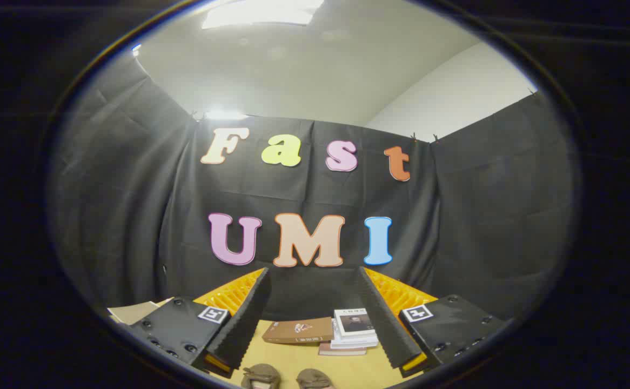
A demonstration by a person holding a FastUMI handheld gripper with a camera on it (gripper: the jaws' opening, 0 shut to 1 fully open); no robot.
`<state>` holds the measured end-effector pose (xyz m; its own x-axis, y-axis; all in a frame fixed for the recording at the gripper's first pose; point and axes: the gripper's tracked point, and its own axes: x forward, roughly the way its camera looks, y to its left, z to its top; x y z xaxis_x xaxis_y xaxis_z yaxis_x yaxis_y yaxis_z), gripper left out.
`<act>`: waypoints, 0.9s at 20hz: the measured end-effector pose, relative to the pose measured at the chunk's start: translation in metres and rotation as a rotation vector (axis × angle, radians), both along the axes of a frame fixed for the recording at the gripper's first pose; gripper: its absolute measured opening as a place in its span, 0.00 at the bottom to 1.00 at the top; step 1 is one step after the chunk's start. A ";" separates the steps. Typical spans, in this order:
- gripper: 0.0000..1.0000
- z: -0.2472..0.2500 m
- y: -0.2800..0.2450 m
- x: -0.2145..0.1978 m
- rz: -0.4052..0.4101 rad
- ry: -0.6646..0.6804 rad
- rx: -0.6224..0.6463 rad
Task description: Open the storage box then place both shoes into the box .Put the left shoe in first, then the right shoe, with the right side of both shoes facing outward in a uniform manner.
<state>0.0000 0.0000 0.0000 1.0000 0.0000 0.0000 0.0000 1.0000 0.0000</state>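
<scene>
- While the claw (315,324) hung high over the counter (347,370), its fingers stood wide apart with nothing between them.
- Both shoes (288,378) lay side by side at the bottom centre of the frame, between the fingers and nearer than the books; only their upper edges were visible, so which was left could not be told.
- A brown book (299,330) and a stack of books (354,332) lay beyond the shoes, in the lower middle of the frame.
- No part of the storage box could be picked out.
- Judged: the task stood at its start, box-opening step not yet done.
- Next move called for tipping the claw down, finding the box and working its lid before touching either shoe.
</scene>
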 end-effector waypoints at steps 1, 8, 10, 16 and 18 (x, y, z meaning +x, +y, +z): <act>1.00 0.001 0.000 0.001 0.001 -0.002 0.003; 1.00 0.002 0.012 -0.001 0.025 -0.019 0.001; 1.00 -0.001 0.015 0.000 0.031 -0.017 0.004; 1.00 -0.009 0.021 0.004 0.051 0.000 0.009; 1.00 -0.010 0.020 0.003 0.054 0.001 0.008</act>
<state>0.0034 0.0201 -0.0100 0.9985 0.0540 -0.0010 -0.0540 0.9985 0.0083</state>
